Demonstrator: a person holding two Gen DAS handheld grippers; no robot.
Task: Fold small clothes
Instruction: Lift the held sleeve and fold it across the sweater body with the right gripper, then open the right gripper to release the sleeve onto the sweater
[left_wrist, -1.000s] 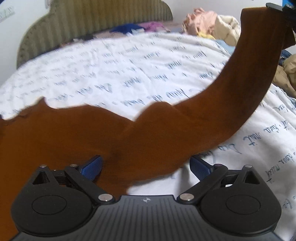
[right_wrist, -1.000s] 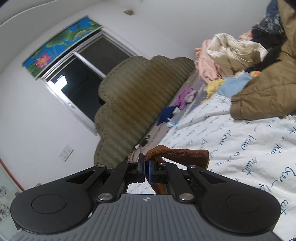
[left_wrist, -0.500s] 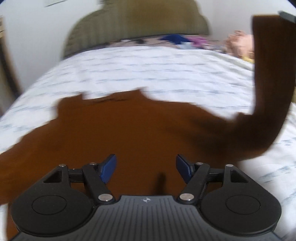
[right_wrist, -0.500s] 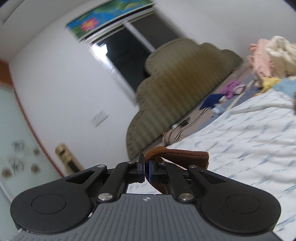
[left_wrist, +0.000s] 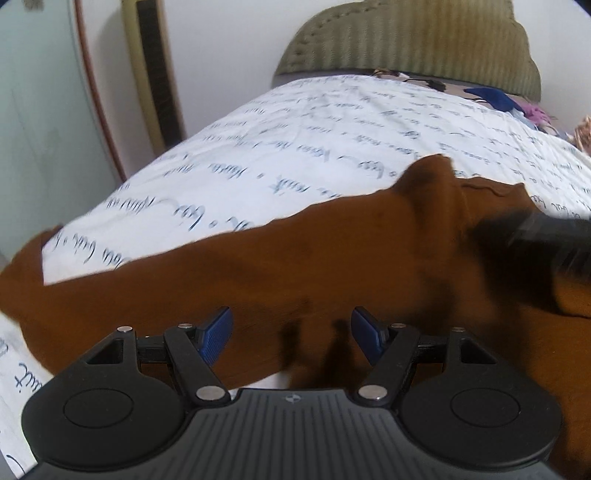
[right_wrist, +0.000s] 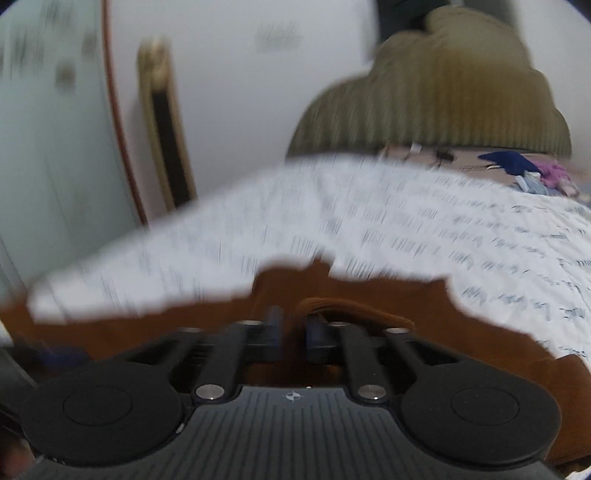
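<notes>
The left gripper (left_wrist: 291, 334) hovers low over the brown garment (left_wrist: 258, 273), jaws wide apart. The right gripper (right_wrist: 291, 328), earlier raised toward the window, now points down at the bed (right_wrist: 406, 229), jaws slightly parted around a brown fold.

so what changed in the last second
The right gripper swung the brown garment's lifted end down from high in the air onto the bed; its fingers now look slightly parted. The left gripper stayed open over the cloth.
</notes>
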